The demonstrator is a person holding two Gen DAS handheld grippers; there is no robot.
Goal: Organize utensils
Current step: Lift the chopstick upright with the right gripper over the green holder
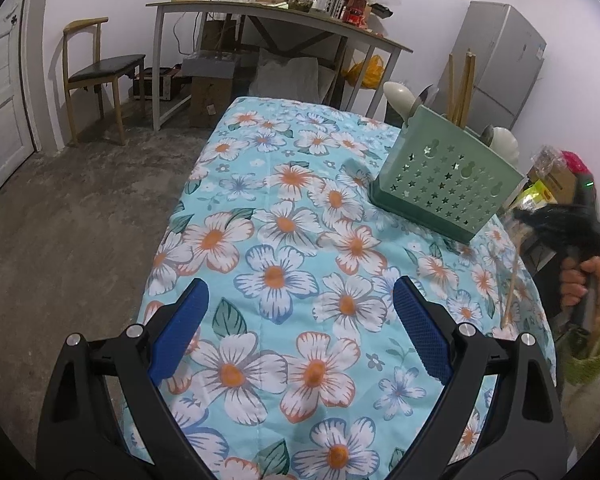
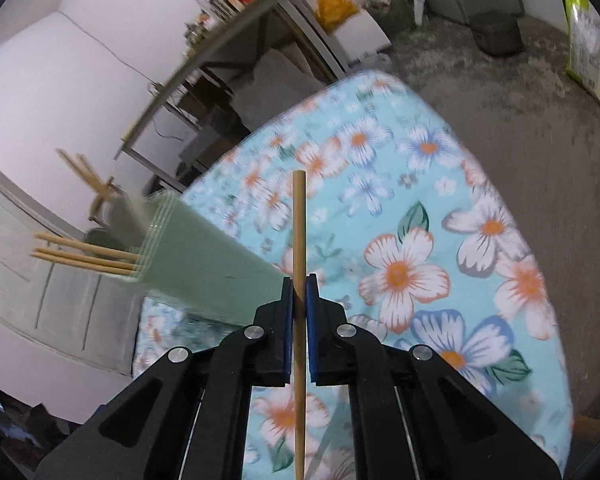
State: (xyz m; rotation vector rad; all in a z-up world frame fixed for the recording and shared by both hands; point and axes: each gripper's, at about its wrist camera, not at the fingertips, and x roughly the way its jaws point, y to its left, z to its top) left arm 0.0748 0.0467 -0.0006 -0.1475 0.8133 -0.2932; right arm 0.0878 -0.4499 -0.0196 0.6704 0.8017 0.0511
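Observation:
A single wooden chopstick point(image 2: 299, 232) is clamped between the blue pads of my right gripper point(image 2: 299, 284), which is shut on it above the flowered cloth. The same chopstick point(image 1: 512, 280) shows in the left wrist view at the far right, hanging below the right gripper point(image 1: 518, 220) held by a hand. A green perforated utensil holder point(image 1: 446, 180) stands on the cloth at the back right, with chopsticks point(image 1: 462, 88) and pale spoons point(image 1: 398, 96) sticking out. It appears blurred as the green holder point(image 2: 204, 260) left of the right gripper. My left gripper point(image 1: 300, 300) hovers open over the cloth, nothing between its fingers.
The table is covered with a blue flowered cloth point(image 1: 300, 240). Behind it stand a cluttered side table point(image 1: 280, 20), a wooden chair point(image 1: 100, 68), cardboard boxes point(image 1: 210, 96) and a grey fridge point(image 1: 500, 64). Concrete floor lies to the left, with a white door point(image 1: 0, 100).

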